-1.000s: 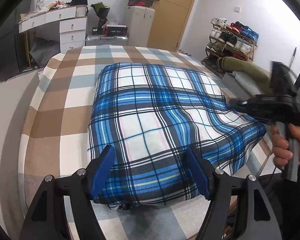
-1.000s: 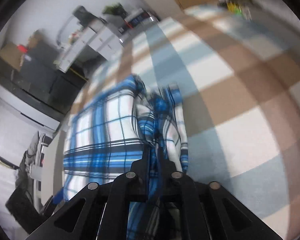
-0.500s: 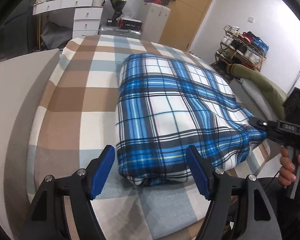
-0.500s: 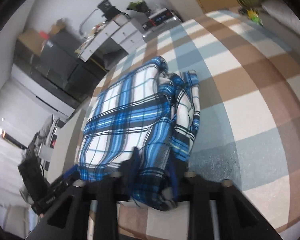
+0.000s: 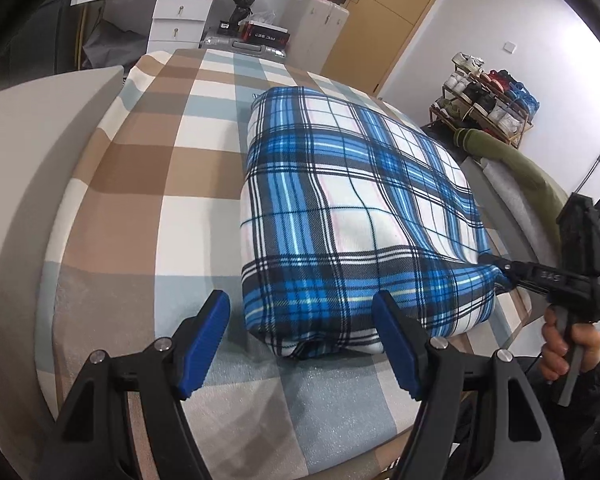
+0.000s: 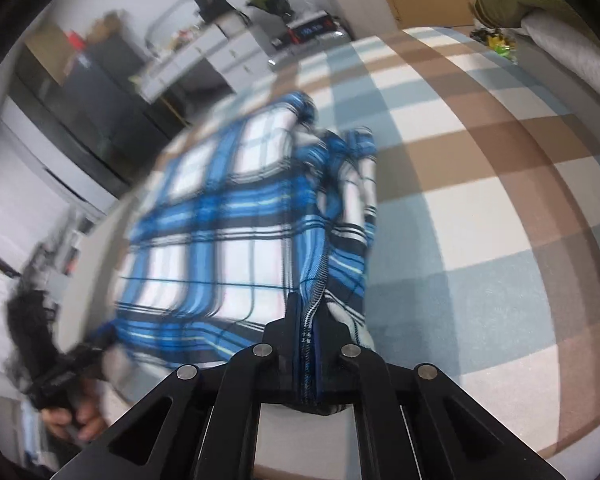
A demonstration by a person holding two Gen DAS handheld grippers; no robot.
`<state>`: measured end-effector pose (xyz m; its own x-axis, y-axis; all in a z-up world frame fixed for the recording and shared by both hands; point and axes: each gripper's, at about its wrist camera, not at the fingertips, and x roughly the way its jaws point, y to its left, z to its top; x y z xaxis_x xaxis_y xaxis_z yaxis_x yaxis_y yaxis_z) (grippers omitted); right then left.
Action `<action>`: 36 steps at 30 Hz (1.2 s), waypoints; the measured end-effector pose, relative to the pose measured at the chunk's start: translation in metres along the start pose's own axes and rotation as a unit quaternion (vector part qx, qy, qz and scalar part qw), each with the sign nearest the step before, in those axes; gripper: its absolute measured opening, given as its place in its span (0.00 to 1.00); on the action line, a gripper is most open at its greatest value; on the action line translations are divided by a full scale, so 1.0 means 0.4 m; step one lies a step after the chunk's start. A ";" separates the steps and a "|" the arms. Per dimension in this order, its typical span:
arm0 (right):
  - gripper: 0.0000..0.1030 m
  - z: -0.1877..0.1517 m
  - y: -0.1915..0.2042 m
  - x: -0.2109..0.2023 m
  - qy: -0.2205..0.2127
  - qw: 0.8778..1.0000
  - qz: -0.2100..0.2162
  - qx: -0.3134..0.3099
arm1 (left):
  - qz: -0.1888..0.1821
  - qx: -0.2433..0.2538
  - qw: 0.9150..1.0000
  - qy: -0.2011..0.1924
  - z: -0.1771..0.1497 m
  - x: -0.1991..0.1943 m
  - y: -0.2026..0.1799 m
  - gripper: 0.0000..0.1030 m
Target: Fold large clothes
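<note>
Blanket (image 5: 352, 216), blue-and-white plaid, folded into a thick rectangle, lying on the bed (image 5: 140, 168) with its brown, white and pale-blue check cover. Right gripper (image 6: 308, 344): fingers clamped on a bunched corner of the blanket. Left gripper (image 5: 300, 344): blue pads (image 5: 204, 340) spread wide, holding nothing, just short of the blanket's near edge.

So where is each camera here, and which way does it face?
Left wrist: on the open left gripper, above the near bed edge, facing the folded blanket; right gripper and hand show at right.
Right wrist: on the right gripper, shut on the blanket's corner, facing across the bed; blurred left gripper at left.
Shared: blanket, bed, each other's gripper.
</note>
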<state>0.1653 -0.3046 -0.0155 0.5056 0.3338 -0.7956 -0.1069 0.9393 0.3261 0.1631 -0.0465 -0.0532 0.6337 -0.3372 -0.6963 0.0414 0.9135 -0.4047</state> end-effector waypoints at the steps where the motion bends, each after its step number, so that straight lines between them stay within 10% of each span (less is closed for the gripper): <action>1: 0.10 0.002 -0.006 -0.001 -0.003 1.000 -0.006 0.007 | 0.000 0.000 1.000 0.000 -0.001 0.000 -0.001 0.67; 3: 0.18 0.008 -0.026 -0.017 -0.017 0.999 0.008 0.029 | -0.002 0.000 1.000 0.000 -0.004 -0.004 0.001 0.67; 7: 0.69 0.025 -0.078 -0.058 -0.055 0.994 0.048 0.087 | -0.014 -0.007 1.000 -0.001 -0.001 -0.009 0.006 0.67; 17: 0.69 0.140 -0.120 0.071 0.034 0.982 0.121 0.138 | -0.060 -0.067 0.996 -0.003 0.078 0.028 0.035 0.67; 26: 0.67 0.179 -0.054 0.128 0.064 0.991 0.112 0.027 | -0.101 -0.103 0.989 0.037 0.138 0.112 0.071 0.67; 30: 0.58 0.148 -0.019 0.124 0.080 0.989 0.116 -0.035 | -0.107 -0.074 0.990 0.049 0.139 0.110 0.056 0.65; 36: 0.26 0.115 0.022 0.124 0.061 0.989 0.098 -0.090 | -0.093 -0.063 0.993 0.039 0.128 0.087 0.051 0.35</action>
<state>0.2287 -0.2836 -0.0286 0.3547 0.5078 -0.7851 -0.3483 0.8510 0.3930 0.2254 -0.0279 -0.0554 0.5627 -0.5178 -0.6444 0.0517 0.8000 -0.5978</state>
